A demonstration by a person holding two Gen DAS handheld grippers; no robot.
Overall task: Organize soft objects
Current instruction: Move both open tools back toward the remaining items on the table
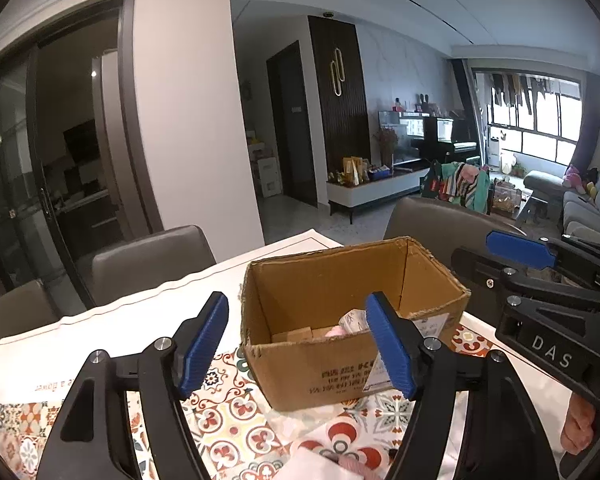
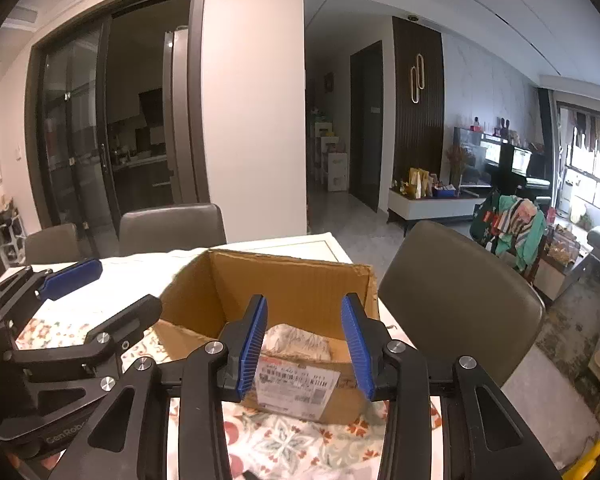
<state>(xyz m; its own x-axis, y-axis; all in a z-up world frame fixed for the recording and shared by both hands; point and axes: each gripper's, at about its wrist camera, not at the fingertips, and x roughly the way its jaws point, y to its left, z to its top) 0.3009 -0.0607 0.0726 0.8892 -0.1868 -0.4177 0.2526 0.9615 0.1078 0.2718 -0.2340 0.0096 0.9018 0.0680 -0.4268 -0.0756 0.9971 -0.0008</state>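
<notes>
An open cardboard box [image 1: 300, 372] stands on the patterned tablecloth [image 1: 236, 428]; it also shows in the right wrist view [image 2: 300, 280]. Inside lie a pale patterned soft bundle [image 2: 300, 342] and a pink soft item [image 1: 336, 331]. My left gripper [image 1: 300, 344] is open and empty, held just in front of the box. My right gripper [image 2: 306, 346] is open and empty, above the box's near wall. The right gripper also shows in the left wrist view [image 1: 504, 256]. A pink and white soft item [image 1: 340, 462] lies on the cloth below the left gripper.
Grey dining chairs stand behind the table [image 1: 152, 260] and to its right [image 2: 460, 304]. A white cloth [image 1: 140, 312] covers the far part of the table. A living room with a sofa [image 1: 592, 204] lies beyond.
</notes>
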